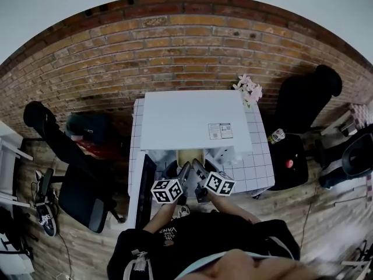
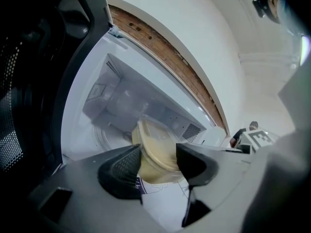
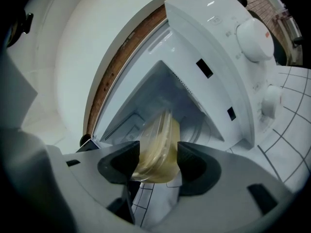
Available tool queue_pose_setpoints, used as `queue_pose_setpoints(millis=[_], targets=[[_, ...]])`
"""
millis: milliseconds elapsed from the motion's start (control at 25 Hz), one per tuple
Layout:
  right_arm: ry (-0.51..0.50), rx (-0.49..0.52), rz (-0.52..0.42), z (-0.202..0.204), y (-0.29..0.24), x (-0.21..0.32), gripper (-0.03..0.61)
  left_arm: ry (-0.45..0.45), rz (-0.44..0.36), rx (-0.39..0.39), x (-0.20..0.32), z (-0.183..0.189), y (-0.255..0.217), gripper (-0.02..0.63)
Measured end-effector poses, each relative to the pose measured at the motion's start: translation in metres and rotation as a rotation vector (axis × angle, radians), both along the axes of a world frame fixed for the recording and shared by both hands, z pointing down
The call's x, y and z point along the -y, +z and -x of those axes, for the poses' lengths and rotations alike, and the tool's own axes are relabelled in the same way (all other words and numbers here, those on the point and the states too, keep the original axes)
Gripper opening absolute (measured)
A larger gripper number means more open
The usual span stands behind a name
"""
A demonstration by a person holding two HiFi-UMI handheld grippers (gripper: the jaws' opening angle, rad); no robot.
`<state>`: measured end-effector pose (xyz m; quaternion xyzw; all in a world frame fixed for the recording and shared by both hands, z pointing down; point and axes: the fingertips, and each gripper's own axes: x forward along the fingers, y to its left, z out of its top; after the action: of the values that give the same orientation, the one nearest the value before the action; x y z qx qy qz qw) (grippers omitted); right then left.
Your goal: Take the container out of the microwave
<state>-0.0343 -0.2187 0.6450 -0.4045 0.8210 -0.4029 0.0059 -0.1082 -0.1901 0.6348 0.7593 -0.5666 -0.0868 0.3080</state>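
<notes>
A clear lidded container (image 1: 187, 156) of pale yellow food hangs at the mouth of the white microwave (image 1: 195, 118), just in front of its open cavity. Both grippers grip it from opposite sides. My left gripper (image 1: 184, 169) is shut on the container (image 2: 154, 154), jaws pressed to its sides, with the turntable (image 2: 109, 132) behind. My right gripper (image 1: 196, 167) is shut on the same container (image 3: 158, 147), tilted in that view. The dark microwave door (image 2: 29, 81) stands swung open to the left.
The microwave sits on a white tiled table (image 1: 256, 168); its knobs (image 3: 252, 35) lie right of the cavity. Pink flowers (image 1: 249, 89) and a can (image 1: 275, 136) stand by the table's right side. Black chairs (image 1: 81, 185) flank the table before a brick wall.
</notes>
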Motion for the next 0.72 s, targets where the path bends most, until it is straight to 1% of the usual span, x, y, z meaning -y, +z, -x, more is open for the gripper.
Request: queue_pose_setpoints(millis=[320, 720], targets=[[-0.064, 0.005, 0.004, -0.006, -0.001, 0.000, 0.235, -0.049, 0.004, 0.013, -0.004, -0.009, -0.001, 0.233], [-0.139, 0.014, -0.002, -0.014, -0.004, -0.005, 0.235, -0.131, -0.001, 0.022, -0.015, -0.018, -0.005, 0.233]])
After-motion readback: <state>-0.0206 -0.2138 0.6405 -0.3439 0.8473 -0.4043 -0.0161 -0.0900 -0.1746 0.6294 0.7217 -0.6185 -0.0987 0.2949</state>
